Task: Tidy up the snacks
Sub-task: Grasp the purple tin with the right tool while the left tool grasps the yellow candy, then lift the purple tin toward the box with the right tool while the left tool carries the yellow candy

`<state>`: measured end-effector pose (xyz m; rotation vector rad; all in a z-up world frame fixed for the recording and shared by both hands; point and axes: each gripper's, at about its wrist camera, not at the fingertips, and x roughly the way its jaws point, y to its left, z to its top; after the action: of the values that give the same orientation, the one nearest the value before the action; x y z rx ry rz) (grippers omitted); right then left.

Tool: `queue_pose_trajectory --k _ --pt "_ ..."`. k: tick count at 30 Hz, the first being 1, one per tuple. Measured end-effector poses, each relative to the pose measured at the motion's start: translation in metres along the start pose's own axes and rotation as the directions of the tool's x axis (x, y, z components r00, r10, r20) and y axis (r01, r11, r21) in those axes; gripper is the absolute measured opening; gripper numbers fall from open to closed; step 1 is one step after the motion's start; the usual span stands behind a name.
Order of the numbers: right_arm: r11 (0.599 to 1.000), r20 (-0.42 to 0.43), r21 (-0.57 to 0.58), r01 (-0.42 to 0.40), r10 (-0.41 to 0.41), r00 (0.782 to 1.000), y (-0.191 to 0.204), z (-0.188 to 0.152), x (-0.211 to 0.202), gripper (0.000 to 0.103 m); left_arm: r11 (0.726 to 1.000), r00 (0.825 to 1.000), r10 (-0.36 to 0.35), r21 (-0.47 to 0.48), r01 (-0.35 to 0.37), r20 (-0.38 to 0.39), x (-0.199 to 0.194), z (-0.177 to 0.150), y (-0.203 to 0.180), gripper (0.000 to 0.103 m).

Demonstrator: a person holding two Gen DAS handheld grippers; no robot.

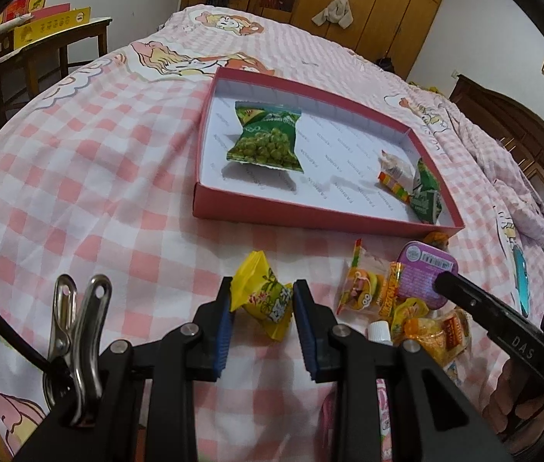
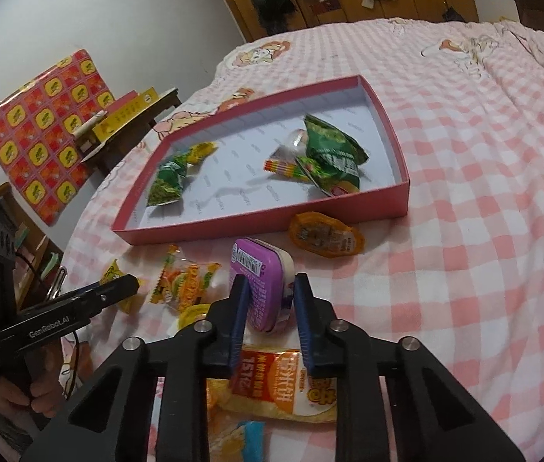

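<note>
Soft indoor light, fisheye-warped edges

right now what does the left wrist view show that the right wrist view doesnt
Only the left wrist view: the left gripper shut on a yellow packet, and a metal clip beside it.

Only the right wrist view: the right gripper shut on the purple tin, the whole orange jelly cup in front of the box, and a yellow candy at the box's far end.

Both: the red box on the checked bedspread, green pea bags inside it, and a gummy burger pack among loose snacks.
</note>
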<state>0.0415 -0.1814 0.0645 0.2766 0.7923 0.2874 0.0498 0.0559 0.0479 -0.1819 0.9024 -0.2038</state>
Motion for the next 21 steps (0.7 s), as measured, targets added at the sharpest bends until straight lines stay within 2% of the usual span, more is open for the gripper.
queue_pose_trajectory --k 9,21 --pt "0.998 0.053 -0.063 0.022 -0.018 0.998 0.012 0.002 -0.019 0.018 1.0 0.999 -0.005 0.002 0.004 0.034 -0.014 0.005 0.0 0.031" --pt "0.995 0.106 -0.101 0.02 -0.009 0.994 0.018 0.009 -0.043 0.018 0.997 0.997 -0.007 0.082 0.0 0.079 -0.022 0.031 -0.02 0.031"
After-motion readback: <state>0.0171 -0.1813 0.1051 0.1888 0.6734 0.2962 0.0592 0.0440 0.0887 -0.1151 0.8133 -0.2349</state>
